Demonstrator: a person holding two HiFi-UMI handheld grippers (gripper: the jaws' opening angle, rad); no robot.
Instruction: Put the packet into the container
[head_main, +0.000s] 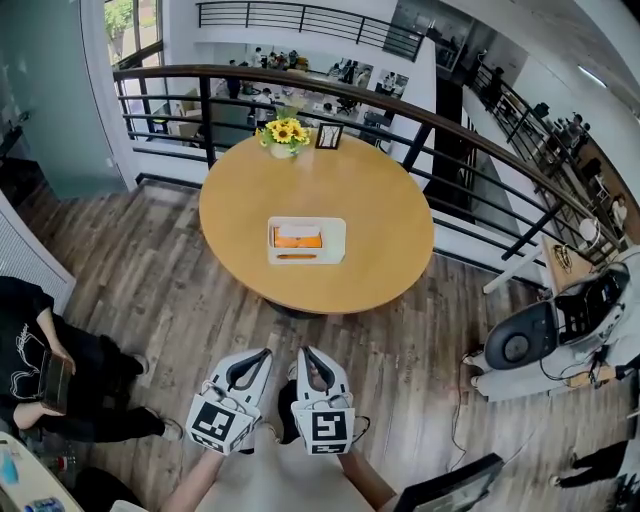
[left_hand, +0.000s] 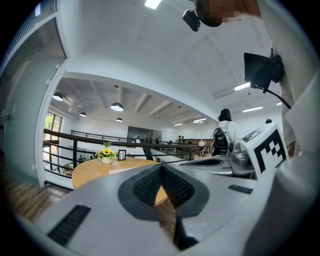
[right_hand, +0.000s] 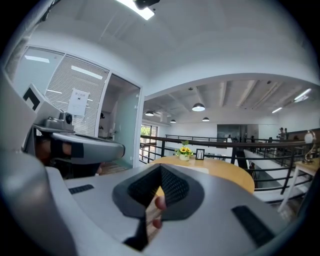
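Packet, orange and flat, is lying on or inside the white container (which, I cannot tell) at the middle of the round table. It is probably light and limp, best pinched at an edge. Left gripper and right gripper are hovering well apart from it, jaws together, empty.
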